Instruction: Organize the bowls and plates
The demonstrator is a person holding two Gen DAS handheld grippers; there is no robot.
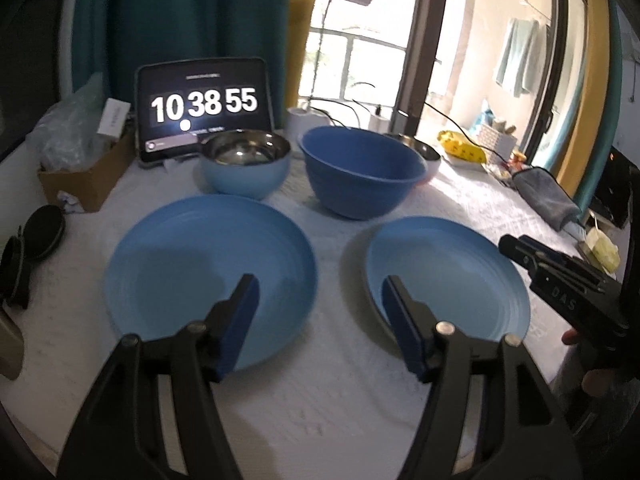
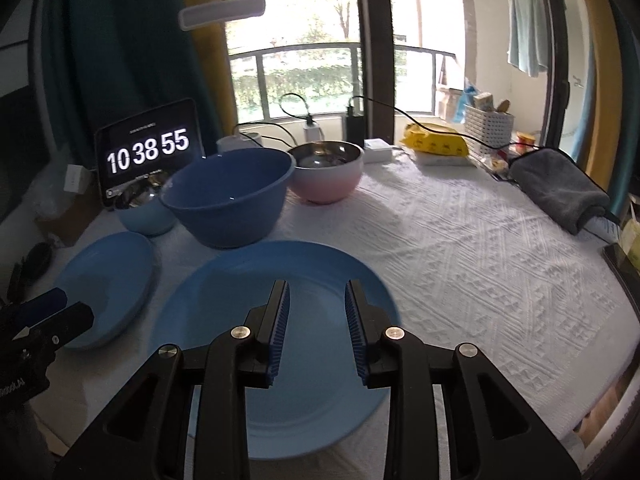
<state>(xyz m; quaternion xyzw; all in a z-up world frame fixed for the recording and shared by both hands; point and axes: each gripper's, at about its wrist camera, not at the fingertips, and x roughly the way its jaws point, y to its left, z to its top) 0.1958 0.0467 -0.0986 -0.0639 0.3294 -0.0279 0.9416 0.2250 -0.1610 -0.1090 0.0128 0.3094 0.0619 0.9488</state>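
Two round flat blue plates lie side by side on the white textured tablecloth [image 2: 460,248], one [image 1: 208,276] to the left of the other [image 1: 444,276], apart. Behind the right plate stands the deep dark blue plastic bowl [image 1: 360,172]; left of that bowl sits the light blue steel-lined bowl [image 1: 245,166], right of it the pink steel-lined bowl [image 2: 326,176]. The left gripper [image 1: 320,292] hovers with its jaws parted wide and empty; the right gripper [image 2: 316,312] hangs narrowly parted, empty, above the right plate.

Bowls [image 1: 362,172] behind plates [image 1: 210,276]
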